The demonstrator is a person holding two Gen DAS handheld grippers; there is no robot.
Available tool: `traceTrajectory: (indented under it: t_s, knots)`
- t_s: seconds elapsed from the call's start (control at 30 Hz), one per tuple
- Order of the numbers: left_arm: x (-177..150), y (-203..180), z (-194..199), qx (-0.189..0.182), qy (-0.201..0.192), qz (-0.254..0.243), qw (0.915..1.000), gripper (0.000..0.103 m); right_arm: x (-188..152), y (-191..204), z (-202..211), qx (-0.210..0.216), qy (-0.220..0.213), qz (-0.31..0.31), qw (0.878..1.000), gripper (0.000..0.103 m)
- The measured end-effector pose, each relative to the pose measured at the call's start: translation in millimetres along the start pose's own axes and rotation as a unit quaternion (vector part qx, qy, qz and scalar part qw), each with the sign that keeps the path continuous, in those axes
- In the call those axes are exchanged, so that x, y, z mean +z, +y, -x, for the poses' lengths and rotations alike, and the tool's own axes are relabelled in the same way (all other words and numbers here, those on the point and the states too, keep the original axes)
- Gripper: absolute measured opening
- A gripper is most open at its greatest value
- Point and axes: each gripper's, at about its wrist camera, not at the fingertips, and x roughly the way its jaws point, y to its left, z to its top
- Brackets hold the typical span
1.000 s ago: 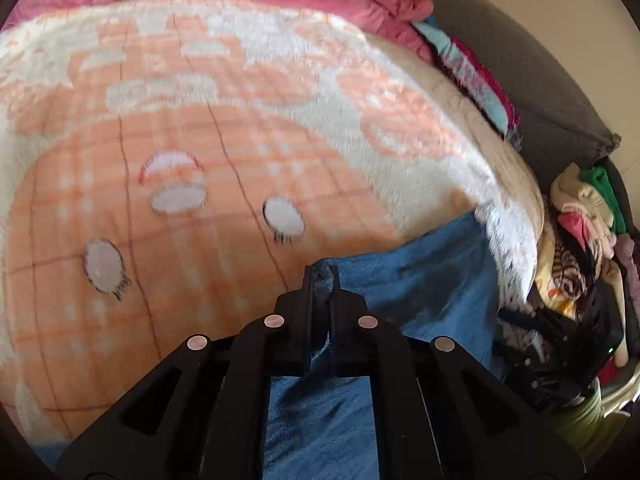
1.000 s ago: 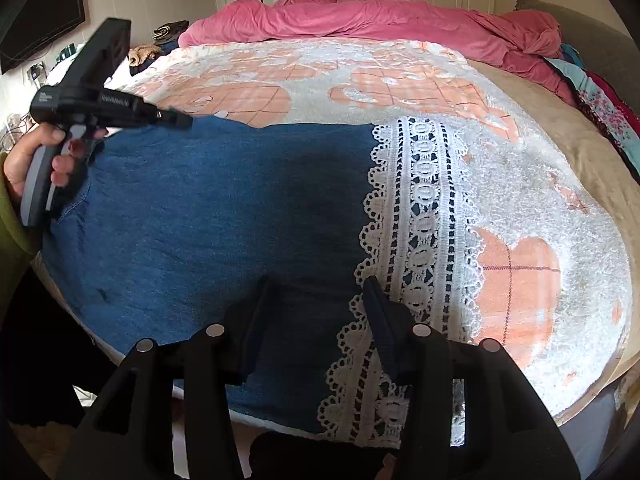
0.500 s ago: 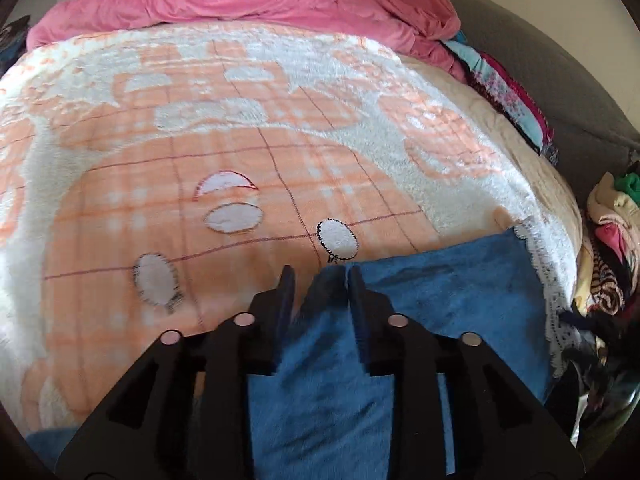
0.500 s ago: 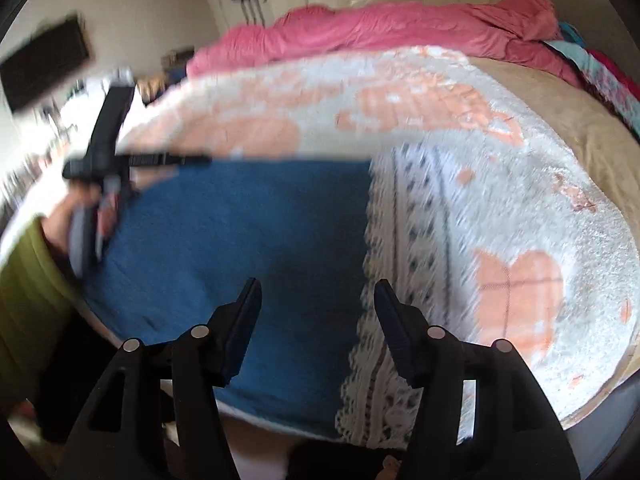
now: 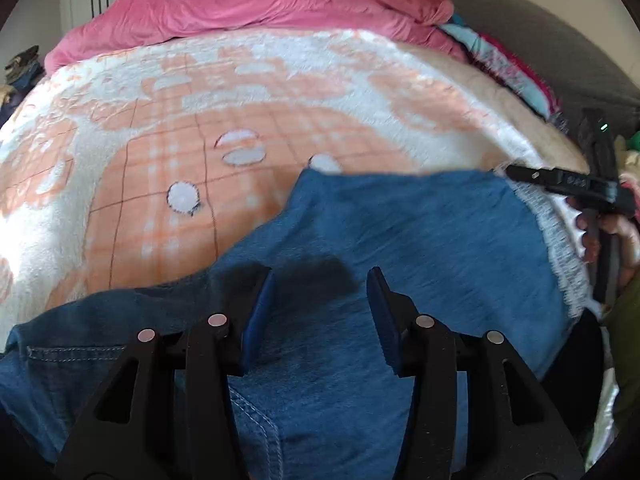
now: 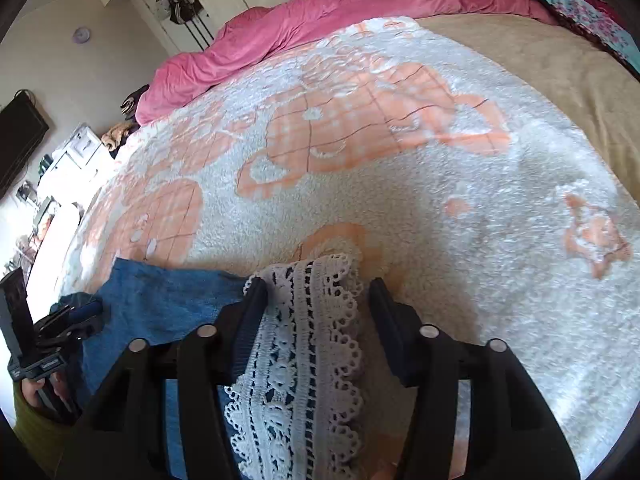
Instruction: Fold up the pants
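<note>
— What's on the bed?

— Blue denim pants (image 5: 400,240) lie spread across the near edge of an orange-and-white blanket (image 5: 200,120), a pink duvet (image 5: 240,8) bunched at the far end. A white lace hem (image 6: 304,340) trims one end of the pants.

— And the grippers?

— The left gripper (image 5: 320,304) hovers over the denim, jaws apart, holding nothing. The right gripper (image 6: 316,308) sits at the lace hem, jaws apart on either side of it, not clamped.

— Which step is this?

— It looks like a pause between folds: the cloth lies flat and both tools are free. I judge the next move calls for the right jaws closing on the hem and the left taking the denim edge, then carrying both across together so the layers stay even.
</note>
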Motion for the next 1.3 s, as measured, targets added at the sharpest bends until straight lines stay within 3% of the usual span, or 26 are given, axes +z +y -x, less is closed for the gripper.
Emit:
traceTrajectory:
  t_s: [0.03, 0.07, 0.13, 0.27, 0.4, 0.57, 0.7, 0.77, 0.9, 0.97, 1.1, 1.3]
  knots:
    - [-1, 0, -4, 0.006, 0.001, -0.003, 1.0000, 0.040, -3, 5, 2, 0.002, 0.000, 0.008, 1.000, 0.047]
    - [-1, 0, -6, 0.006, 0.001, -0.002, 1.0000, 0.043, -5, 8, 3, 0.007, 0.002, 0.018, 1.000, 0.035]
    - [-1, -2, -8, 0.009, 0.001, -0.006, 0.9999, 0.046, -8, 15, 6, 0.024, 0.004, 0.033, 0.999, 0.022]
    - [-2, 1, -7, 0.009, -0.007, 0.006, 0.9999, 0.048, -4, 32, 19, -0.007, -0.028, 0.073, 0.997, 0.015]
    - [-1, 3, -6, 0.015, -0.017, 0.015, 0.9996, 0.048, 13, 41, 22, -0.040, -0.036, 0.103, 0.993, 0.015]
    - [-2, 2, -8, 0.017, -0.017, 0.014, 0.9996, 0.049, 7, 36, -24, -0.085, 0.020, 0.122, 0.989, 0.019]
    - [-2, 1, -9, 0.014, -0.016, 0.005, 0.9998, 0.055, 8, 26, -19, -0.065, 0.014, 0.092, 0.994, 0.025]
    - [-3, 1, -9, 0.014, -0.017, 0.003, 0.9998, 0.056, 8, 21, -1, -0.059, -0.004, 0.071, 0.996, 0.042]
    - [-4, 2, -1, 0.021, -0.026, 0.004, 0.9994, 0.068, -12, 6, 54, -0.007, -0.065, 0.017, 0.998, 0.043]
    - [-7, 4, 6, 0.029, -0.034, 0.008, 0.9990, 0.069, -31, -2, 78, 0.004, -0.080, 0.002, 0.997, 0.043]
    - [-24, 11, 32, 0.031, -0.057, 0.037, 0.9972, 0.070, -78, -11, 104, 0.012, -0.075, -0.013, 0.997, 0.044]
    - [-65, 19, 80, 0.104, -0.093, 0.057, 0.9886, 0.077, -114, -3, 108, 0.020, -0.047, 0.015, 0.999, 0.044]
